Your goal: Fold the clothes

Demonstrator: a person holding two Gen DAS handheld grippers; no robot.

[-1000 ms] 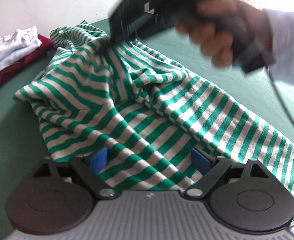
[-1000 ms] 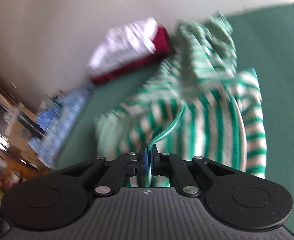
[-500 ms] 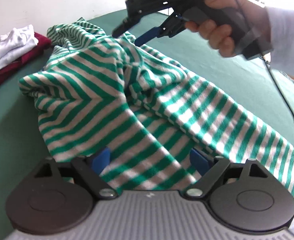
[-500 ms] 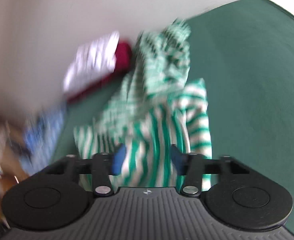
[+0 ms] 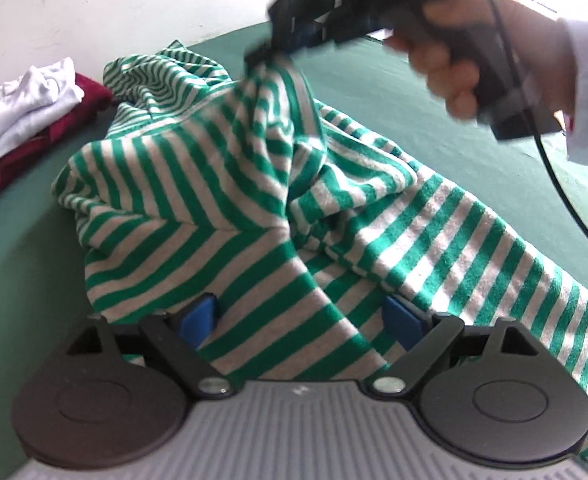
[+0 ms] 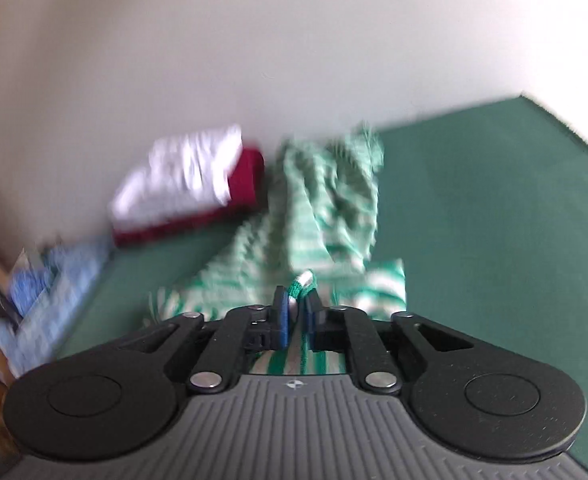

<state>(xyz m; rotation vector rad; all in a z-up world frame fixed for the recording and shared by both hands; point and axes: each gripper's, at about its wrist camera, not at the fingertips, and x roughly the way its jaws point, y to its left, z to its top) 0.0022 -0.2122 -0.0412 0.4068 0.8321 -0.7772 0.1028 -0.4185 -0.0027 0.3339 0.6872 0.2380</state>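
A green-and-white striped shirt lies crumpled on the green table. My left gripper is open, its blue pads wide apart, with the shirt's near edge lying between them. My right gripper is shut on a fold of the striped shirt and holds it lifted. In the left wrist view the right gripper pinches the shirt's raised peak at the far side, held by a hand.
A folded stack of white and dark red clothes sits at the table's far left against the wall; it also shows blurred in the right wrist view. A black cable hangs from the right gripper. Blue cloth lies off the table's left.
My right gripper opened half a second ago and has shut again on a fold of the shirt, lifting it into a peak. My left gripper stayed open in place.
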